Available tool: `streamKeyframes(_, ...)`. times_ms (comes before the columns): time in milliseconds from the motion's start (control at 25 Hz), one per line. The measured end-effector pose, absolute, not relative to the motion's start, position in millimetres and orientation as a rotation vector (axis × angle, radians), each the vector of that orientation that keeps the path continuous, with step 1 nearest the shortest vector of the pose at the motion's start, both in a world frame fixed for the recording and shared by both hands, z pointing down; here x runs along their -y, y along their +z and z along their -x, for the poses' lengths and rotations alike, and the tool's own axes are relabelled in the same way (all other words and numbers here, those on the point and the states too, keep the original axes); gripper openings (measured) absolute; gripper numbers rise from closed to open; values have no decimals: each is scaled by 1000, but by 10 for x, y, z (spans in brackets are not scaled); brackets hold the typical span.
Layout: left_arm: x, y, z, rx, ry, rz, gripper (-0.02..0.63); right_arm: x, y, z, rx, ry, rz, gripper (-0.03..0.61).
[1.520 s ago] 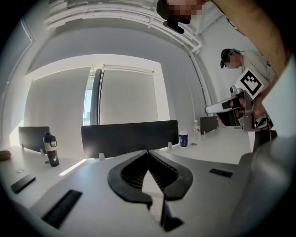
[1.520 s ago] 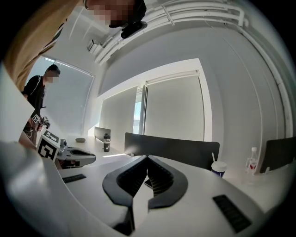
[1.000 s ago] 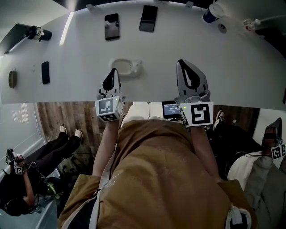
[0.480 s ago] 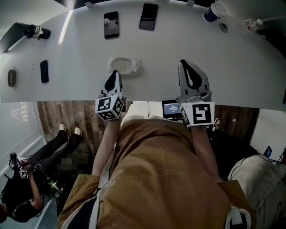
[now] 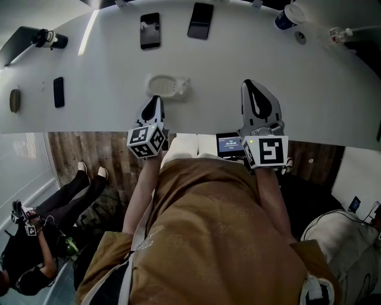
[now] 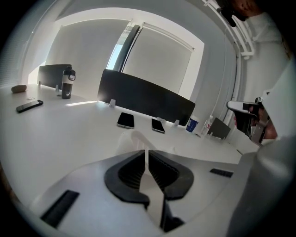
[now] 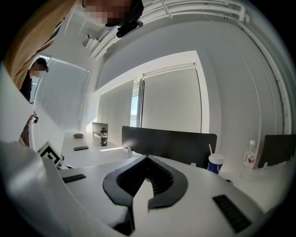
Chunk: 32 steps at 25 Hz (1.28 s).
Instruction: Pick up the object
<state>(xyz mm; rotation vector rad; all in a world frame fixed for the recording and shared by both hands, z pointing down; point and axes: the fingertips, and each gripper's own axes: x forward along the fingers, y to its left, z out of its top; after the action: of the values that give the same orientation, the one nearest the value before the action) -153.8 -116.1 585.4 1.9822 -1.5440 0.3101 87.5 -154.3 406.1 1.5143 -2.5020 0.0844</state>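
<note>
A white oval dish (image 5: pixel 168 87) lies on the white table (image 5: pixel 107 71), just beyond my left gripper (image 5: pixel 155 100). That gripper points at the dish's near edge, its jaws shut with nothing between them. In the left gripper view the dish (image 6: pixel 132 137) shows pale and blurred right past the closed tips of the left gripper (image 6: pixel 146 150). My right gripper (image 5: pixel 256 84) hovers over the table to the right of the dish, apart from it. The right gripper view shows the right gripper (image 7: pixel 147 158) with its jaws closed and empty.
Two dark phones (image 5: pixel 150 30) (image 5: pixel 200 20) lie at the far side. A small black handset (image 5: pixel 58 92), a brown lump (image 5: pixel 14 100) and a bottle (image 5: pixel 50 40) are at the left. A lidded cup (image 5: pixel 286 16) stands far right. A small screen device (image 5: pixel 228 144) sits at the near edge.
My left gripper has sunk a little toward the table and rolled, its marker cube now turned on edge. The right gripper has stayed where it was.
</note>
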Motion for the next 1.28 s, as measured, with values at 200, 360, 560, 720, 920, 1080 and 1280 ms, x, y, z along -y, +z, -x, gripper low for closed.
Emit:
streamKeyframes(200, 1114, 5935, 1519, 1511, 273, -1932, 33, 1532, 4071, -894, 2489, 82, -1512, 9)
streamKeyframes(360, 1084, 5961, 1522, 1494, 226, -1891, 65, 1533, 4073, -901, 2488, 85, -1508, 9)
streamKeyframes(560, 1051, 6033, 1543, 1474, 174, -1833, 101, 1538, 4089, -881, 2496, 90, -1501, 9)
streamKeyframes(720, 1049, 6116, 1543, 1451, 131, -1765, 137, 1533, 4098, -866, 2499, 83, -1492, 9)
streamKeyframes(920, 1084, 6174, 1521, 1429, 78, -1725, 146, 1550, 4138, -878, 2490, 91, -1490, 9)
streamKeyframes(1080, 1084, 6251, 1529, 1409, 26, -1661, 153, 1533, 4197, -896, 2466, 88, -1488, 9)
streamKeyframes(1280, 1166, 6258, 1567, 1404, -61, -1568, 188, 1573, 4207, -896, 2452, 62, -1488, 9)
